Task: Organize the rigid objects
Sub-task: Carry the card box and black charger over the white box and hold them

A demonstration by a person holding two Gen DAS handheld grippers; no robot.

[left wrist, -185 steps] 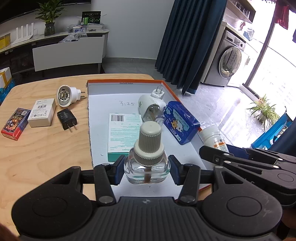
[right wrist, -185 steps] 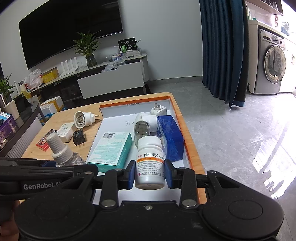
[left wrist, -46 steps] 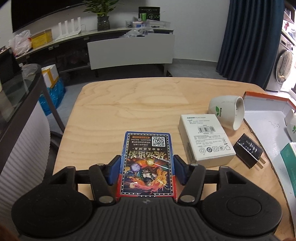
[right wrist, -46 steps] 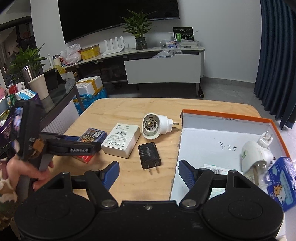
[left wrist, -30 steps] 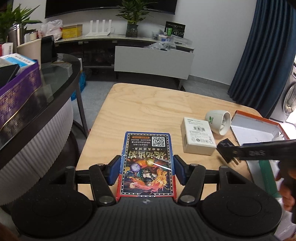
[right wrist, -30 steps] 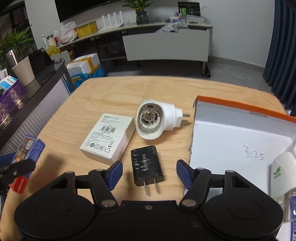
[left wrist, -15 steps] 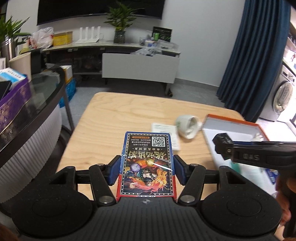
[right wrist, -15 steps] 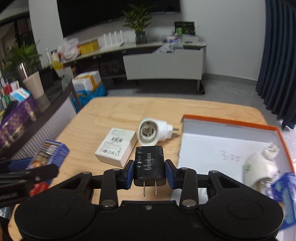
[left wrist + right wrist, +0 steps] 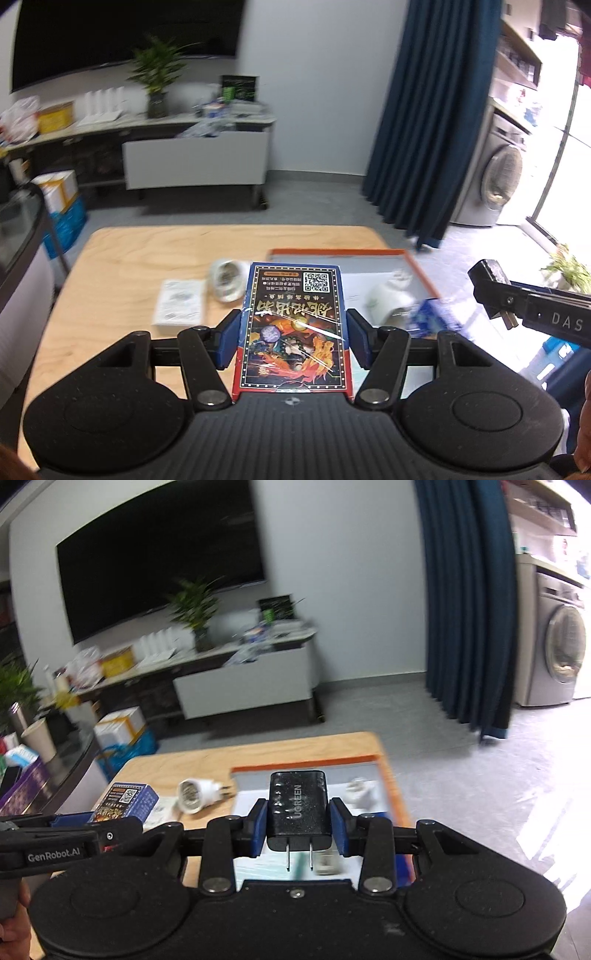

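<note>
My left gripper [image 9: 293,341] is shut on a blue and red card box [image 9: 293,325], held in the air above the wooden table [image 9: 122,266]. My right gripper [image 9: 298,827] is shut on a black USB charger [image 9: 298,808], prongs pointing back at the camera, lifted over the orange-rimmed tray [image 9: 386,771]. In the left wrist view the right gripper [image 9: 491,291] shows at the right edge with the charger [image 9: 487,277] at its tip. In the right wrist view the card box [image 9: 123,801] sits low on the left in the left gripper.
On the table lie a white box [image 9: 181,302] and a white round plug adapter [image 9: 227,278]. The tray [image 9: 332,253] holds a white plug device [image 9: 388,295], a blue pack [image 9: 428,317] and a green-white box. A glass-topped counter [image 9: 55,768] stands at the left.
Both grippers have risen and swung right toward the tray with their loads. A second ago the right gripper stood open around the charger on the table; it has since shut on it and lifted it.
</note>
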